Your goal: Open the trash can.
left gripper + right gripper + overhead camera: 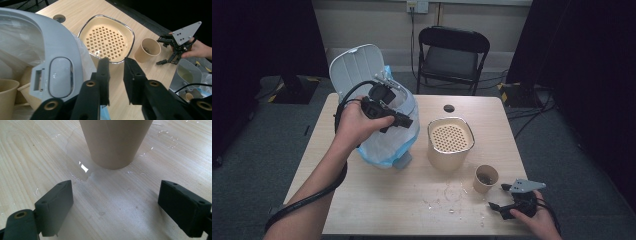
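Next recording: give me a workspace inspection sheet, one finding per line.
Surface: wooden table, wet patch near the front.
Job's things: bin with bag, lid up, cups inside; paper cup; beige strainer pot.
Clutter: nothing seen.
Tongs: left tongs over the bin, slightly parted, empty; right tongs open, short of the paper cup.
Cables: black cable along left forearm.
Surroundings: folding chair, dark curtains.

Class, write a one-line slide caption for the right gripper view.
Open right gripper faces a paper cup standing in spilled water on the wooden table.
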